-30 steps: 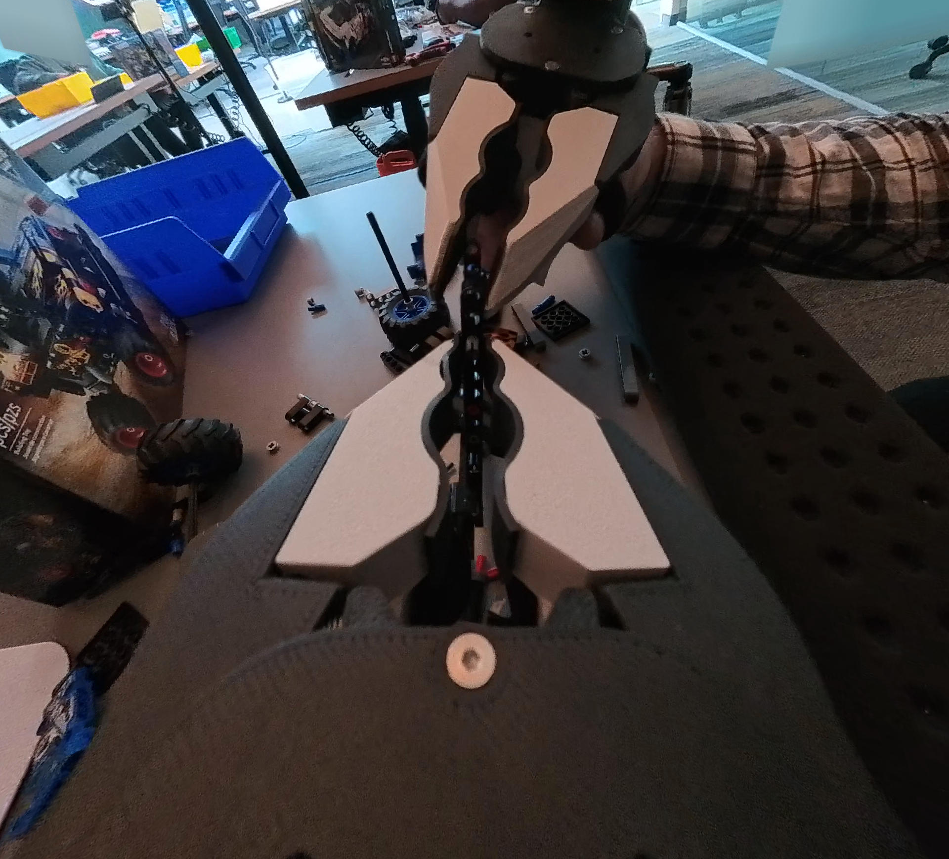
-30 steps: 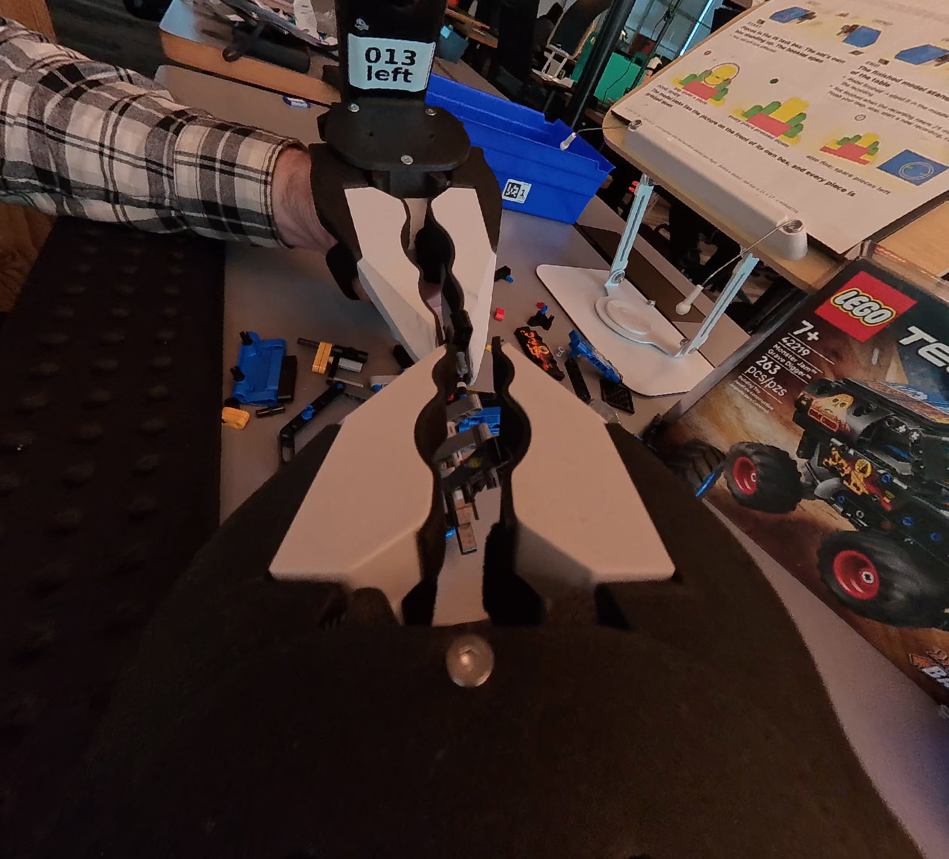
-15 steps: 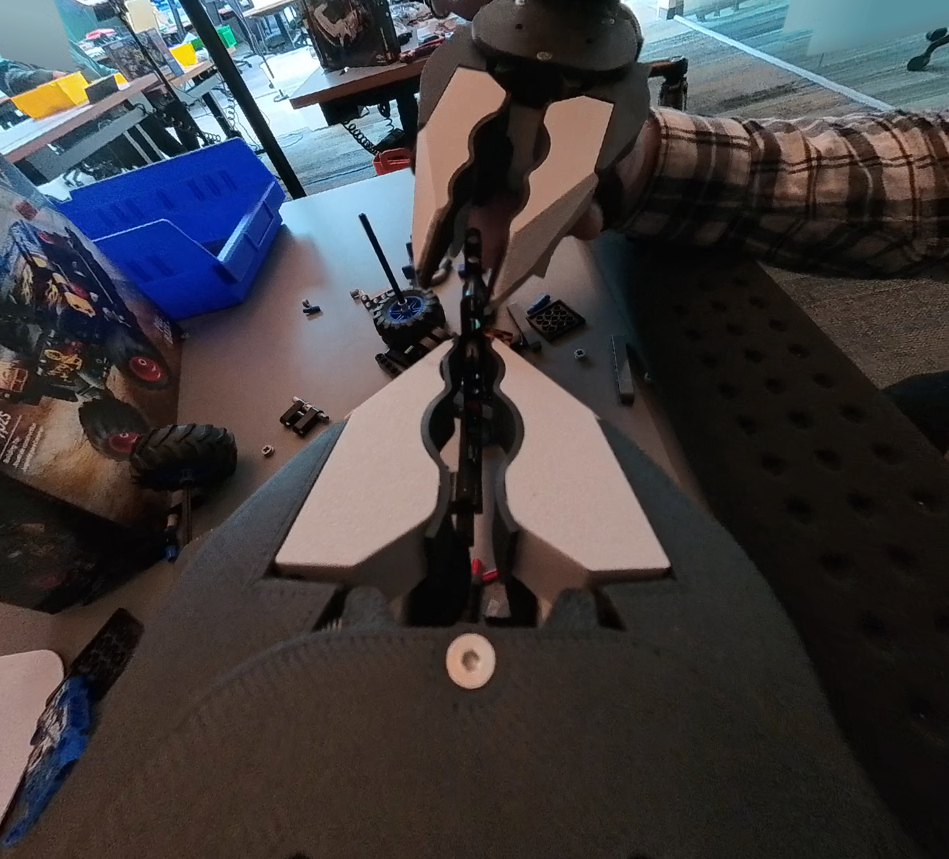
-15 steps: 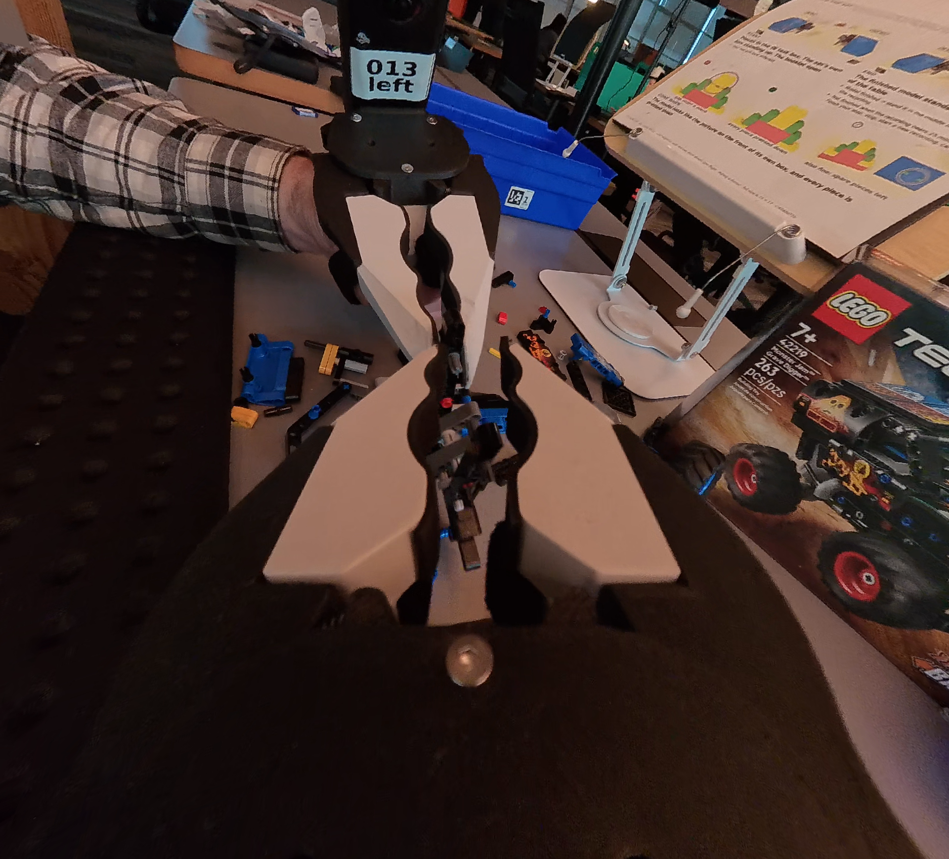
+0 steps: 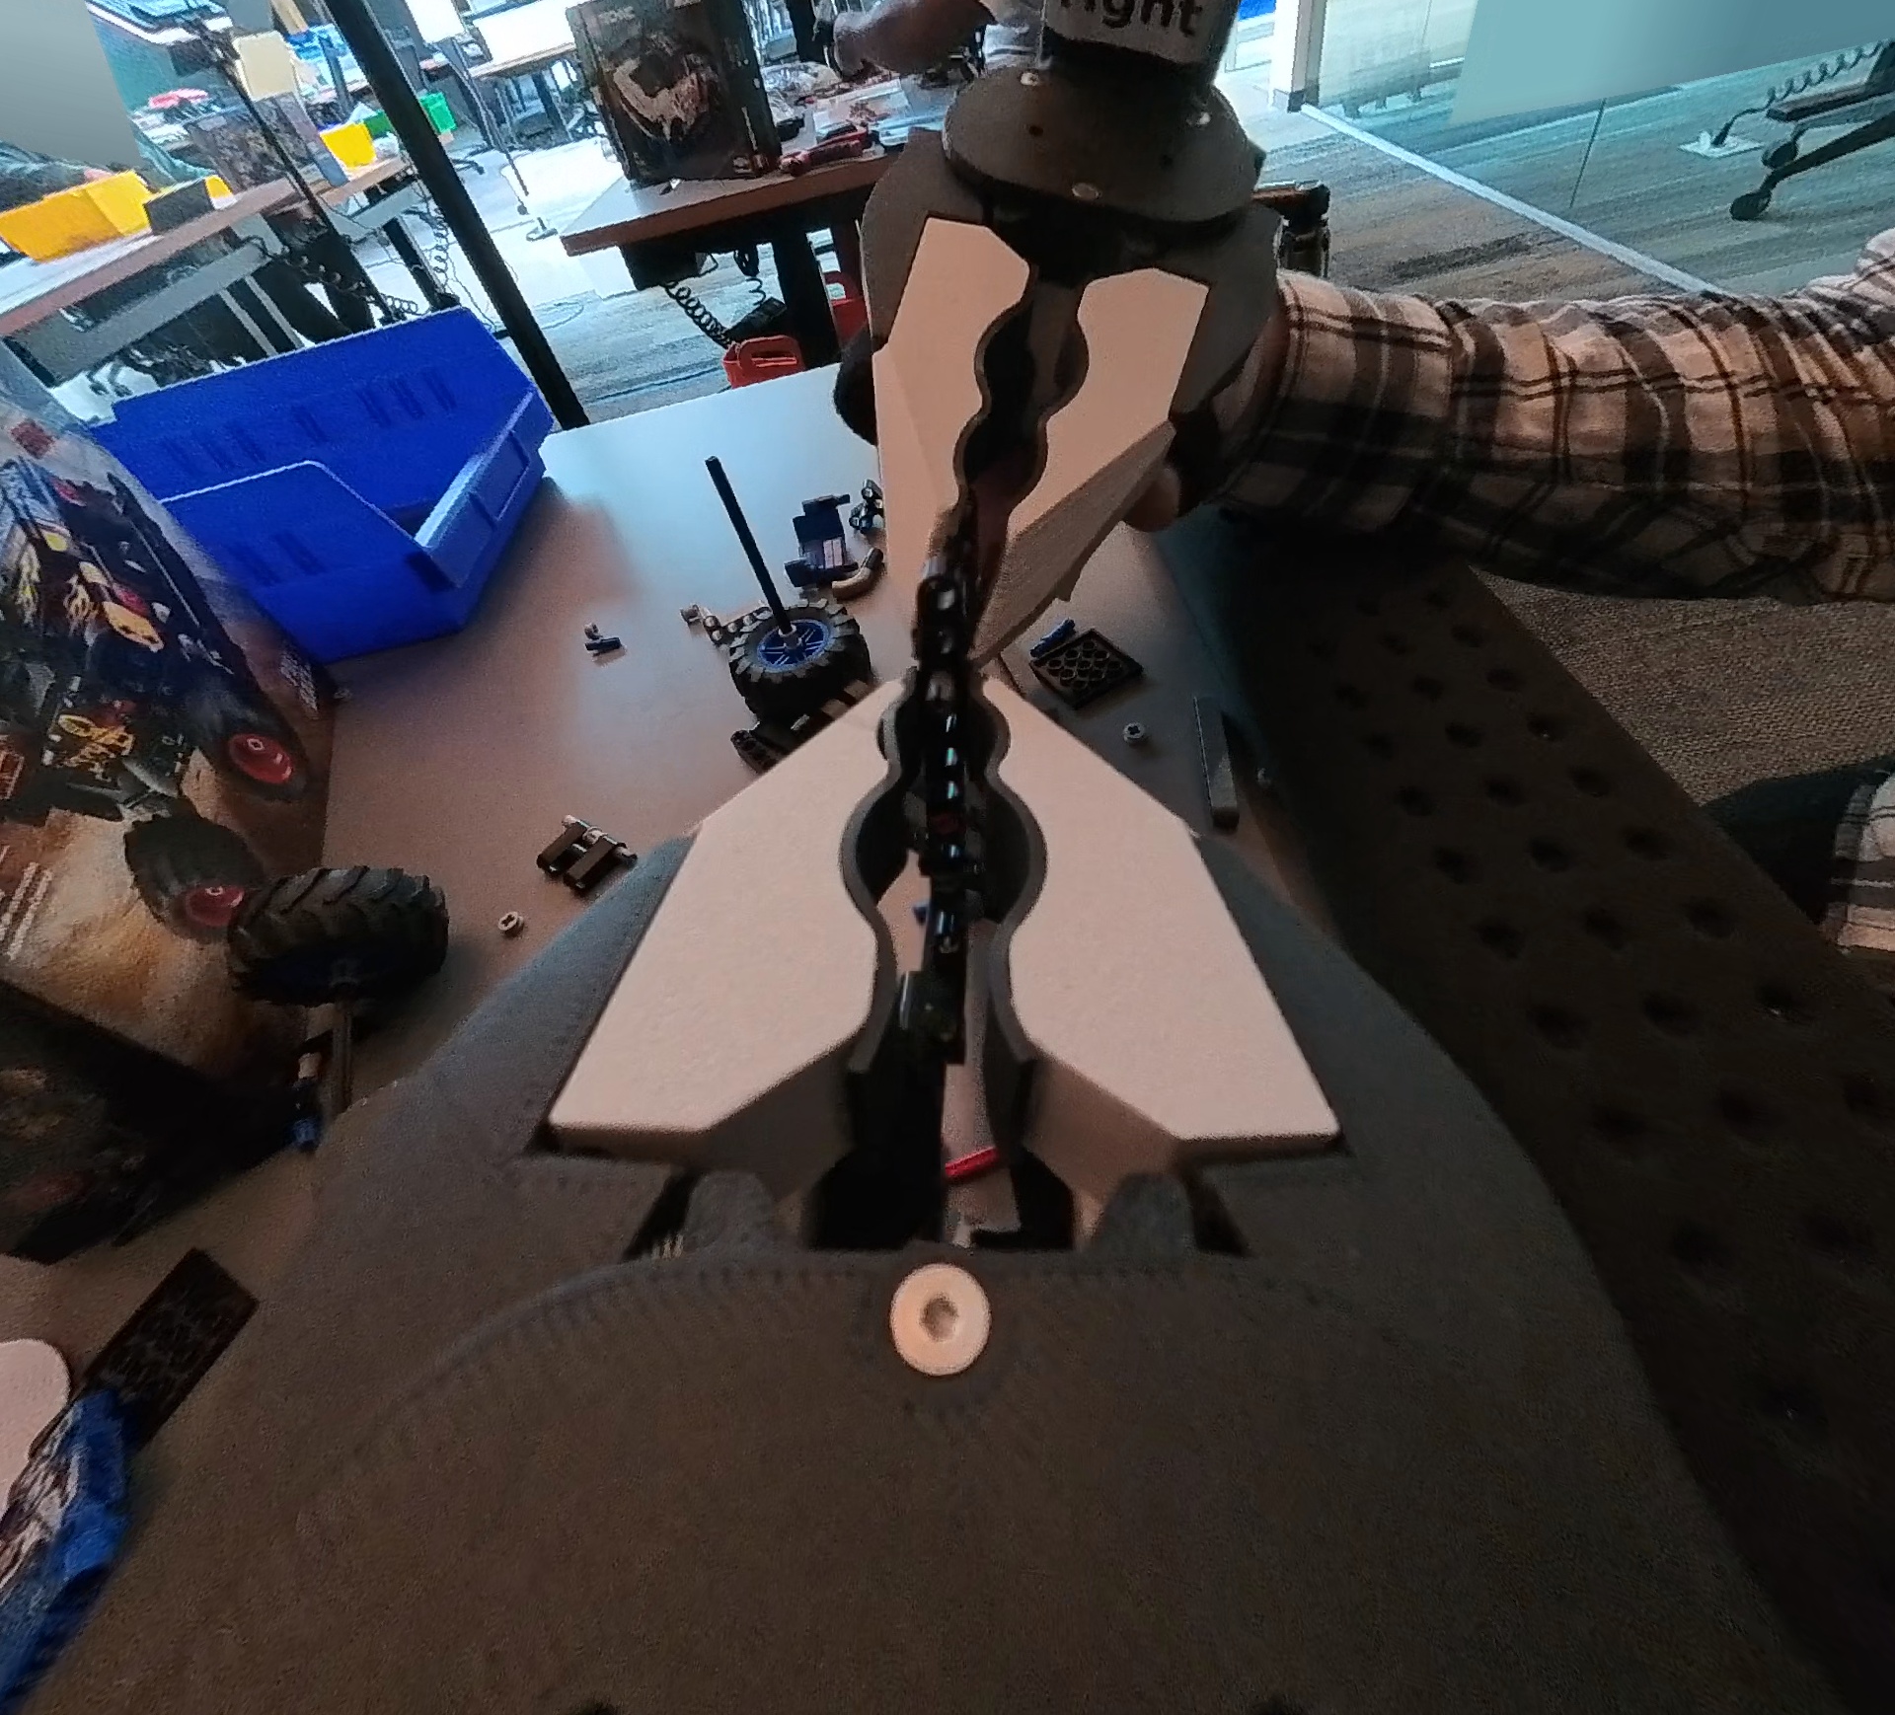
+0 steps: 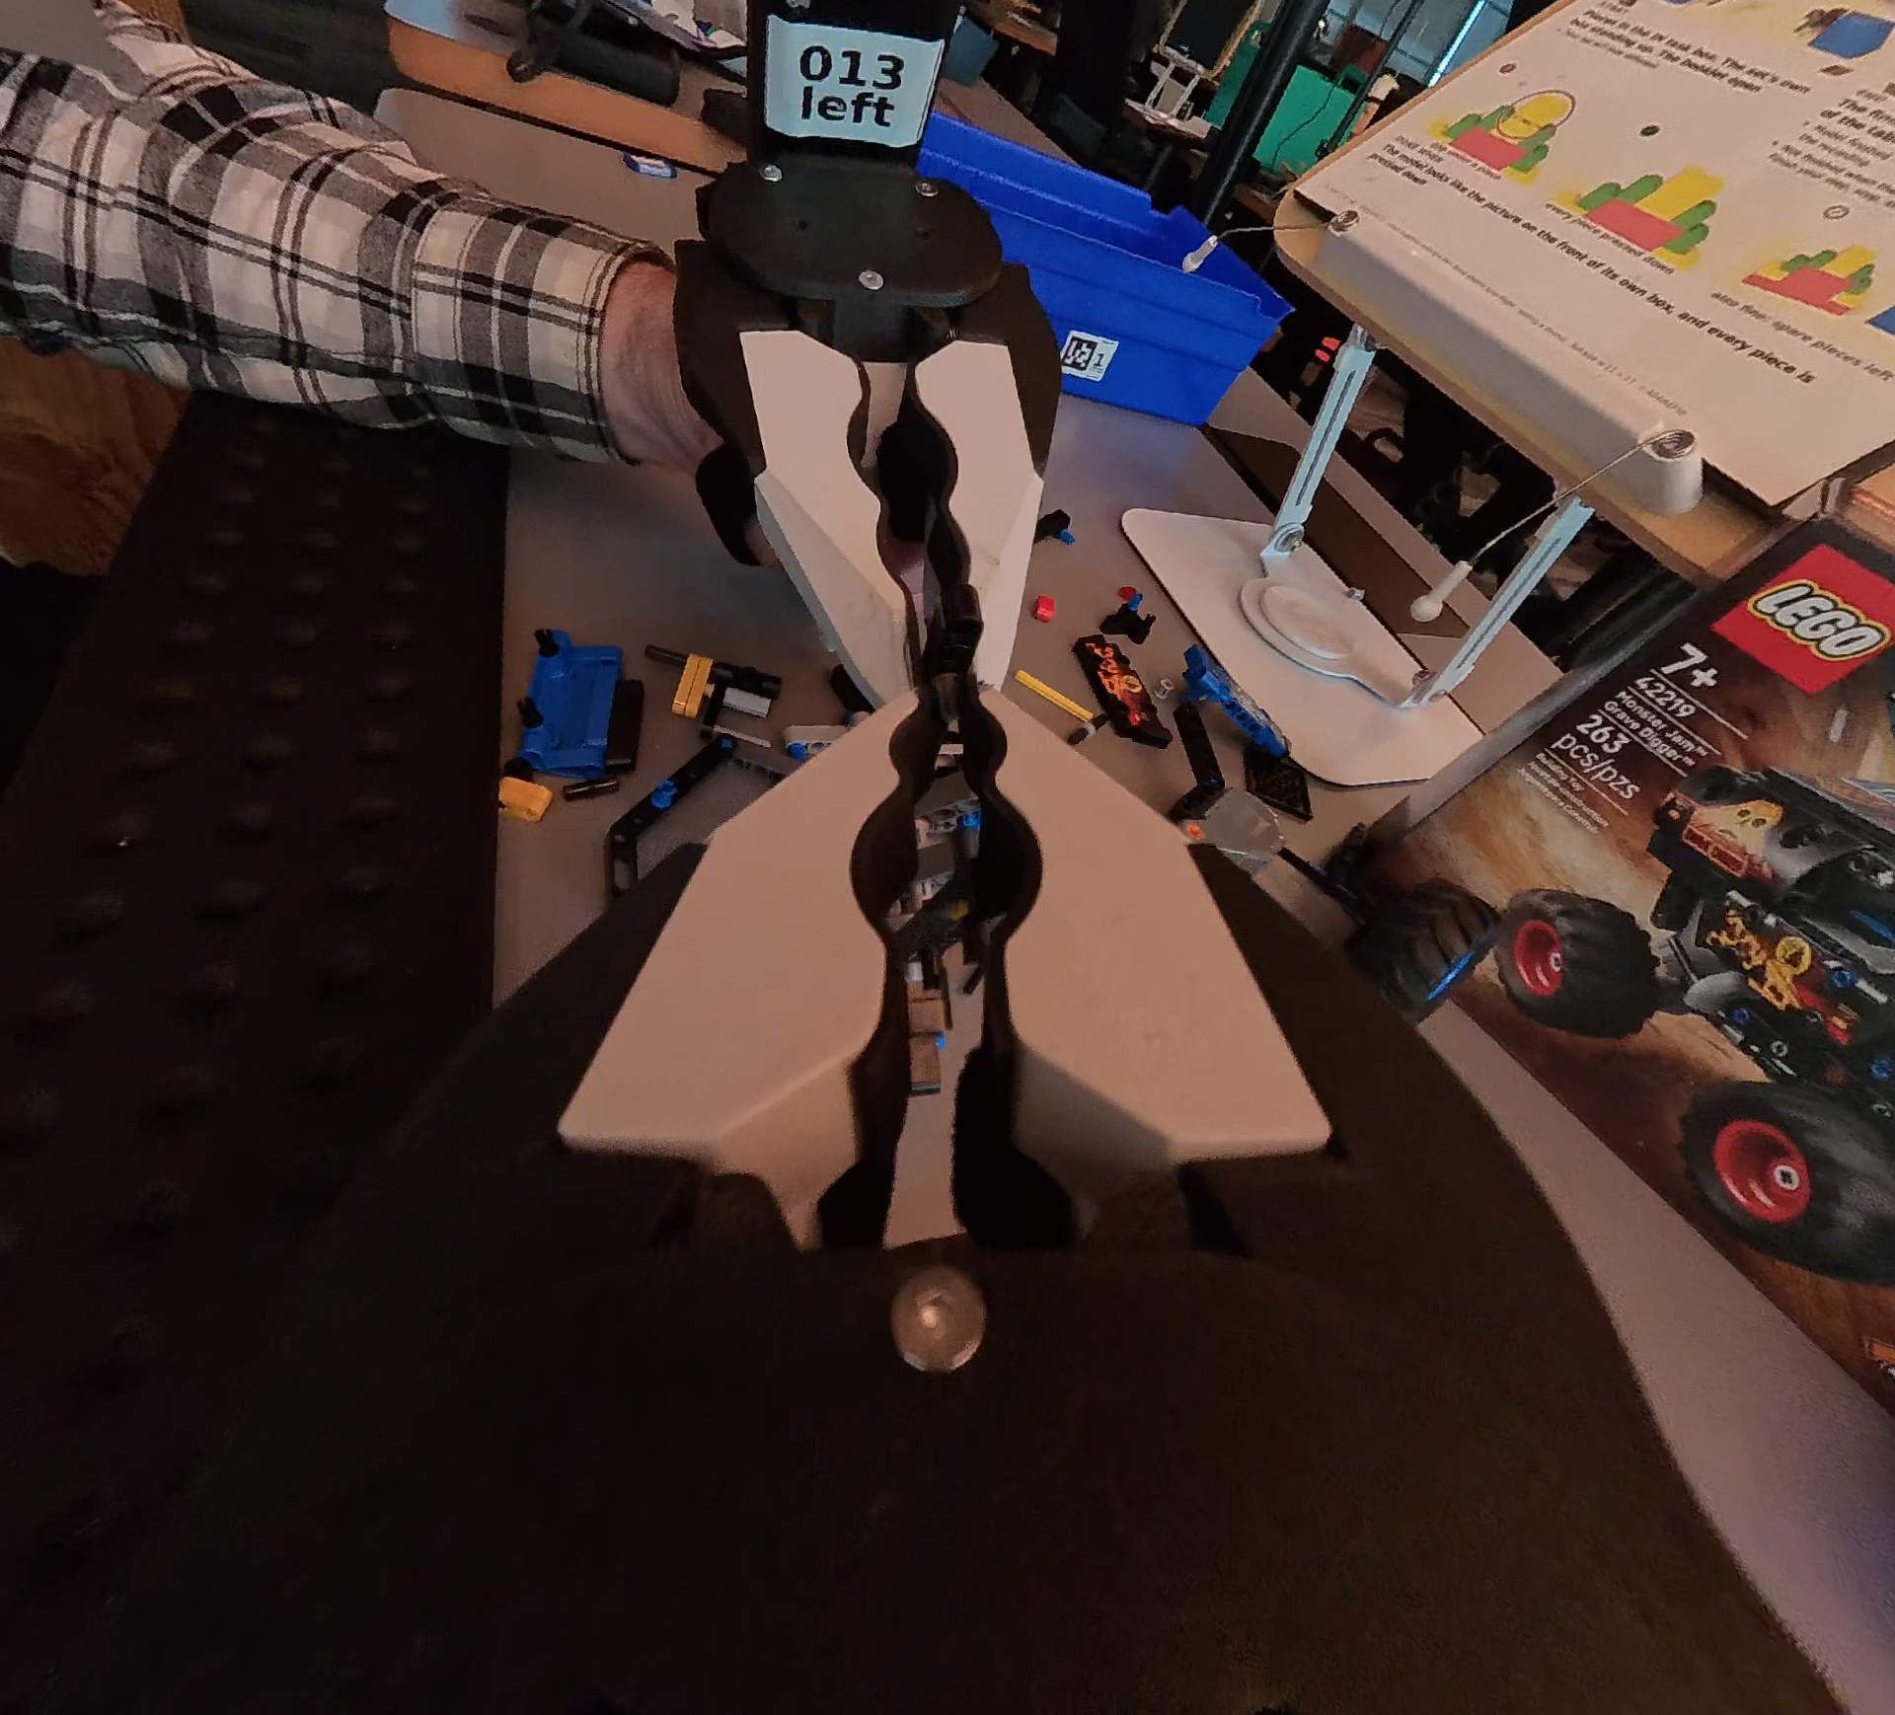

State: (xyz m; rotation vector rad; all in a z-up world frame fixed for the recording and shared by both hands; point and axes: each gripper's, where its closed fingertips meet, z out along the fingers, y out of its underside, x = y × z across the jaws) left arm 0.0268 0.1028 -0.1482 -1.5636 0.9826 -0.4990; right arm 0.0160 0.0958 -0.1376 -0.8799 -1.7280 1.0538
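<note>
Your left gripper (image 5: 938,723) and right gripper (image 6: 938,723) both pinch the thin black toy-brick beam assembly (image 5: 941,743); I'd keep them aligned.

The smooth grey table (image 5: 492,743) carries most of the colour. At its far left edge stands a bright blue plastic bin (image 5: 338,477). Beside the bin on the table lies a black rubber tyre with a blue hub (image 5: 795,656). At the table's right edge lies a black dimpled foam mat (image 5: 1538,846), and above it reaches a sleeve in black-and-white plaid (image 5: 1538,425). In the right wrist view a blue toy-brick block (image 6: 569,702), a yellow brick piece (image 6: 525,796) and a small red piece (image 6: 1044,608) dot the table, near a white stand (image 6: 1323,641).
</note>
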